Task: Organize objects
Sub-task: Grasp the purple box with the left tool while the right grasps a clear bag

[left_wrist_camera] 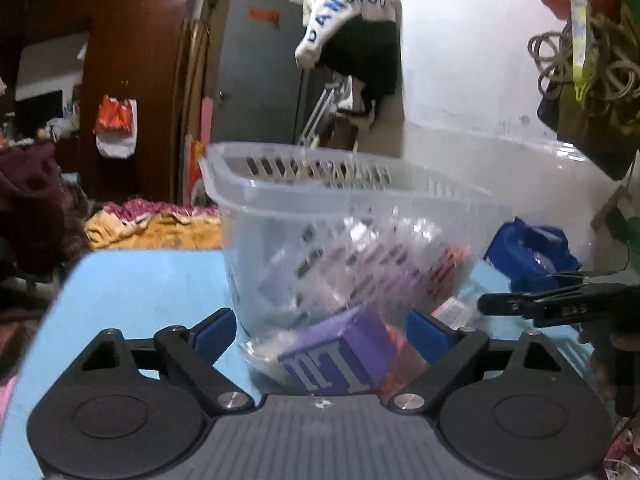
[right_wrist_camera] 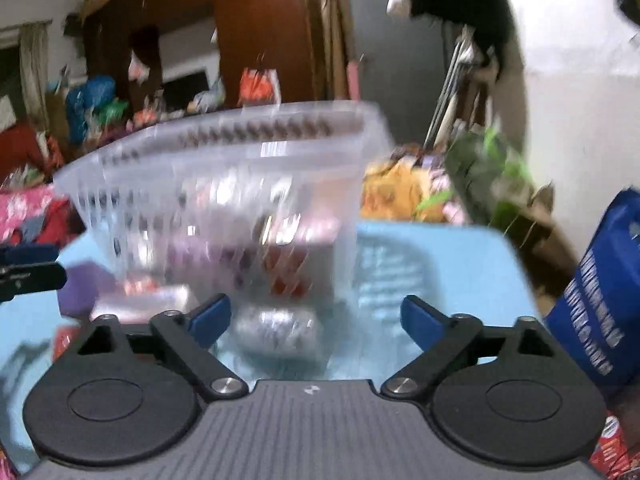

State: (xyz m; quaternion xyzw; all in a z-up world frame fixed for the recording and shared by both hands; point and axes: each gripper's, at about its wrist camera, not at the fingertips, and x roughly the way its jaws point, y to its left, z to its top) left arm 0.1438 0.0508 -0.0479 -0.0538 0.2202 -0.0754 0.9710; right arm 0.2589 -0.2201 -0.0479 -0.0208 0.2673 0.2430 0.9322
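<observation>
A cluttered, dimly lit room behind a pale blue tabletop [left_wrist_camera: 132, 280].

Ahead of the left tool and to its left stands a dark reddish-brown wooden wardrobe [left_wrist_camera: 132, 60], with an orange and white plastic bag [left_wrist_camera: 115, 126] hanging on it. Straight ahead is a grey metal cabinet [left_wrist_camera: 256, 72], and beside it a white and black garment [left_wrist_camera: 352, 28] with blue lettering hangs high. To the tool's right runs a white wall [left_wrist_camera: 472, 80], glossy lower down, with a bundle of coiled cords [left_wrist_camera: 576, 64] hanging at the far right. Beyond the tabletop's far edge lies yellow and pink patterned bedding [left_wrist_camera: 156, 224]. A blue bag [left_wrist_camera: 528, 252] sits at the right.
</observation>
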